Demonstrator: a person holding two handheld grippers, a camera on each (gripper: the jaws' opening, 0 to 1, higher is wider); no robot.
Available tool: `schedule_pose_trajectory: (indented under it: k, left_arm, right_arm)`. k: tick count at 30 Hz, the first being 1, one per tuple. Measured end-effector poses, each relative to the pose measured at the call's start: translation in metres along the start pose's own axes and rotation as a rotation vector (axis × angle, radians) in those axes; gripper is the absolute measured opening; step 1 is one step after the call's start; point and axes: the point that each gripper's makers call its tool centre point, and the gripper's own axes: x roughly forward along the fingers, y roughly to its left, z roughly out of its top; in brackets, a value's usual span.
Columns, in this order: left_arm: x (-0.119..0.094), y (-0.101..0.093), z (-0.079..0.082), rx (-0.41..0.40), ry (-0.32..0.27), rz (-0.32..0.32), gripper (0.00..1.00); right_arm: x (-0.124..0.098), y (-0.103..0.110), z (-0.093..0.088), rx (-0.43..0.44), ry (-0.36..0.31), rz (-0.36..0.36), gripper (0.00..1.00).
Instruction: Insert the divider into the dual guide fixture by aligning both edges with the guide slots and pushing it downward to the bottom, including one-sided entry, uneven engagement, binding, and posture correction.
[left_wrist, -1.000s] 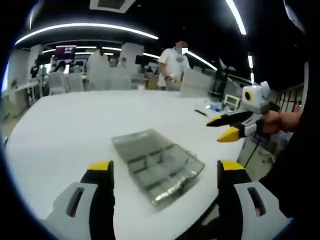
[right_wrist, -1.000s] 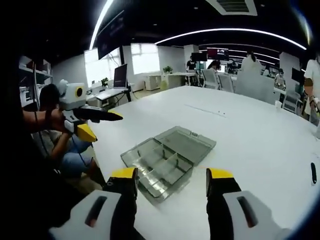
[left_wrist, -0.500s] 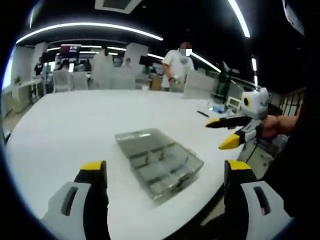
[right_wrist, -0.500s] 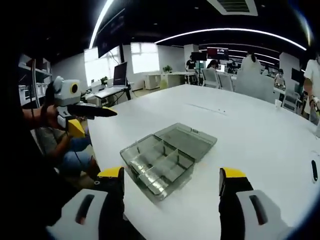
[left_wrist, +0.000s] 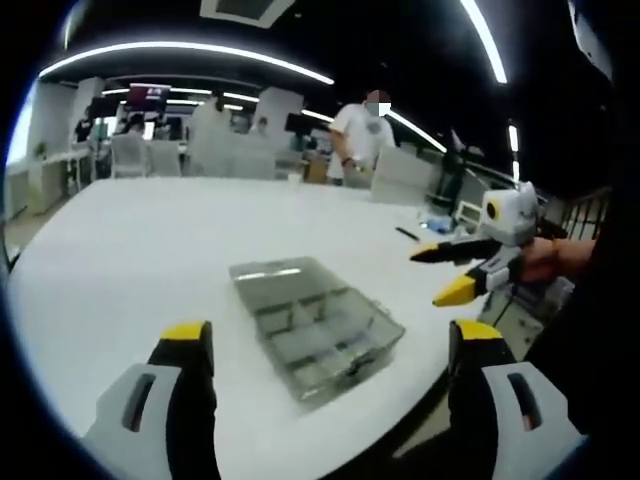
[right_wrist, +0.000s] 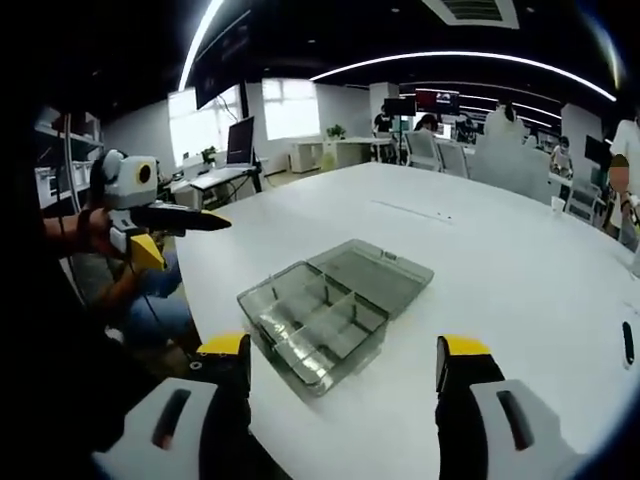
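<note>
A clear plastic compartment box lies open on the white table, its lid flat beside the tray. Thin clear dividers stand inside the tray part. My left gripper hovers open in front of the box, its yellow-tipped jaws wide apart and holding nothing. My right gripper is likewise open and holding nothing, just short of the box's near corner. In the left gripper view the right gripper comes in from the right, held by a hand; in the right gripper view the left gripper comes in from the left.
The table's near edge runs close below the box. A black pen and small items lie far out on the table. A person in white stands beyond the table. Desks, chairs and monitors line the background.
Both grippers have opened wider since one second ago. The views have shifted slightly with the hands. The box has stayed in place.
</note>
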Motion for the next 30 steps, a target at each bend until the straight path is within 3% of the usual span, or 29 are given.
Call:
schedule_pose_trajectory:
  k: [30]
  left_arm:
    - [0.012, -0.010, -0.007, -0.007, 0.023, -0.031, 0.97]
  right_arm:
    - [-0.004, 0.000, -0.011, -0.004, 0.030, 0.002, 0.74]
